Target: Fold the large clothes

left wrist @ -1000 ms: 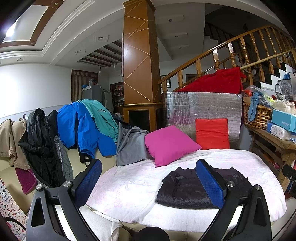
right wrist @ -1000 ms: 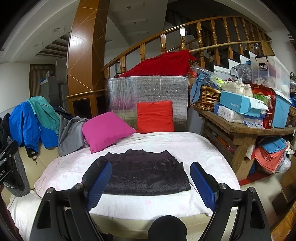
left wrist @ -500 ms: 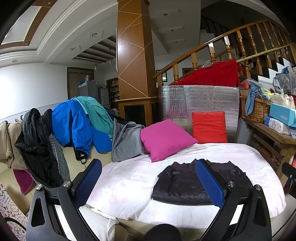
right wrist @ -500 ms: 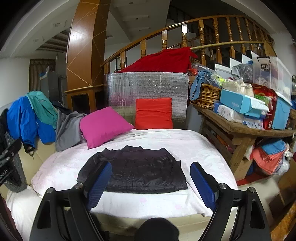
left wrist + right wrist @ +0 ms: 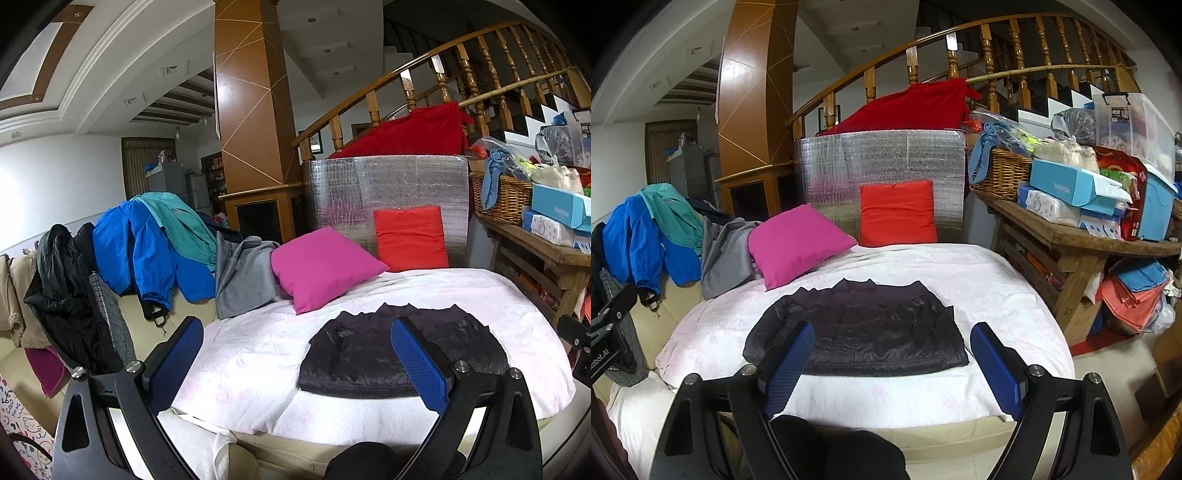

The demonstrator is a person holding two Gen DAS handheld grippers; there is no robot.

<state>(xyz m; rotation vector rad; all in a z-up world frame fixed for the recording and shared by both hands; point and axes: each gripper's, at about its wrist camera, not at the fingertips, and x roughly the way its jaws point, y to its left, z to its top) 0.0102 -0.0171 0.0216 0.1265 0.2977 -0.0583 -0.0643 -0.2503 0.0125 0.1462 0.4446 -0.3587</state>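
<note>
One dark jacket lies folded flat on the pale pink cover of the couch, and it is the only garment laid out there. Two cushions sit behind it: one pink cushion and one red cushion, the red one leaning on a silver foil panel. Along the couch's far side hangs a row of other clothes, of which I can count a black coat, a blue jacket, a teal shirt and a grey top; whether more hang beyond them I cannot tell. One wicker basket and several boxes stand on a wooden bench off to the side. There are two grippers, each with two blue-padded fingers. The right gripper has its jaws spread wide with nothing between the pads; the jacket lies just ahead of them, its near edge spanning the gap and its left corner behind the left finger. The left gripper is also spread wide and empty; the jacket lies ahead and toward its right finger, which covers part of the garment's middle, while the left finger stands over bare cover, apart from the jacket. Neither gripper touches the jacket.
</note>
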